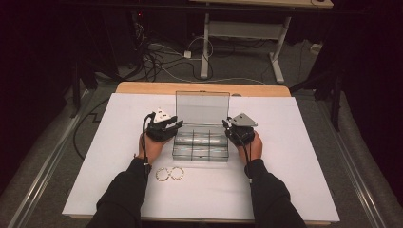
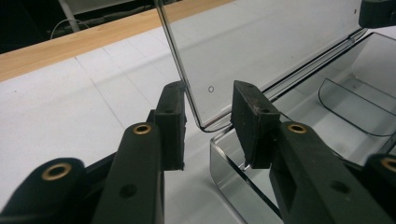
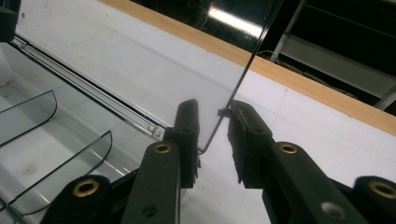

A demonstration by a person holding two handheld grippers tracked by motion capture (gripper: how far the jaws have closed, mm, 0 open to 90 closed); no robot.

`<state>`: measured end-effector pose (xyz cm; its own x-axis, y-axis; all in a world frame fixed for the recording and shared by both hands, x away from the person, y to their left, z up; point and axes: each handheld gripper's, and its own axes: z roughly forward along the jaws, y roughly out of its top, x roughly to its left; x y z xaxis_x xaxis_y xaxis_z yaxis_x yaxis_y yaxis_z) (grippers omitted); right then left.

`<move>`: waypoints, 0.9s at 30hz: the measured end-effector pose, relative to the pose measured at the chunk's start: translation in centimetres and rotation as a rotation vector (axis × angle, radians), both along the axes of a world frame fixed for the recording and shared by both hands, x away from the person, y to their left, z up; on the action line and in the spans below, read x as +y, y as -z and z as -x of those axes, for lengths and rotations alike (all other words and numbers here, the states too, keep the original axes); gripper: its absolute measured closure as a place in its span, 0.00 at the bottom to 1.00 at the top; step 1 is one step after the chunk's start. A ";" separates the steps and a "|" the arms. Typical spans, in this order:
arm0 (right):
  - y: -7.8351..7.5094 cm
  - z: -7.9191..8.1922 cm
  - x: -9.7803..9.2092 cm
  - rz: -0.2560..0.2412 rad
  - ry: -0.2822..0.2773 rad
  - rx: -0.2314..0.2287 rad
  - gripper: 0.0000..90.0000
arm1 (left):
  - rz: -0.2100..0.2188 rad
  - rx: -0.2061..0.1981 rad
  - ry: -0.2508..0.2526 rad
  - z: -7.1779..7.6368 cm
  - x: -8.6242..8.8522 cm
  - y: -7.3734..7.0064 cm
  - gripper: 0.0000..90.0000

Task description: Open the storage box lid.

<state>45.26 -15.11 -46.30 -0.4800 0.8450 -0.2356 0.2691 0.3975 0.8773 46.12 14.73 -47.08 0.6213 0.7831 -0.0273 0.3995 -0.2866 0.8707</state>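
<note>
A: Clear box (image 1: 200,142), mid-table on the white sheet (image 1: 304,156), lid (image 1: 202,107) standing upright at the back. Sits btwn left gripper (image 1: 170,127) and right gripper (image 1: 231,129).

B: Claw state?

A: Left gripper (image 2: 209,123): released, jaws apart, lid's lower corner (image 2: 198,122) in the gap. One pad maybe brushing the lid edge, other clear of it. Right gripper (image 3: 214,140): same, spread, straddling the opposite lid corner (image 3: 208,142). Not clenched on anything.

B: Handling?

A: Looks like thin hard plastic. Prob light, stiff, slick against the pads; hinge (image 3: 93,100) prob the weak pt. Dividers (image 3: 60,163) inside the tray, just left of right claw. Compartments look empty.

B: Where to grab?

A: Side edges of lid, low near the corners, both claws at once, so no twist on hinge. Gentle squeeze only; too hard could crack or skid off. Whole box likely to slide on the sheet if pushed.

B: Anything else nearby?

A: Two small rings (image 1: 169,174), behind left claw, toward the person, apart from box.
</note>
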 end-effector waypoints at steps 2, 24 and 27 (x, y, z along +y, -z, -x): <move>0.0 0.0 0.0 0.001 0.003 -0.001 0.80 | 0.002 0.002 -0.001 0.0 0.1 0.0 0.70; -1.1 0.6 -0.8 -0.021 0.002 0.000 0.74 | -0.030 -0.021 0.018 0.9 0.8 -1.6 0.70; -1.5 1.0 -1.0 -0.028 -0.007 0.003 0.72 | -0.030 -0.023 0.026 1.2 1.0 -2.0 0.68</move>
<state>44.31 -16.11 -44.78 -0.4865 0.8479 -0.2108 0.2688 0.3748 0.8873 44.94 15.71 -45.10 0.6413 0.7672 0.0102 0.3722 -0.3227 0.8703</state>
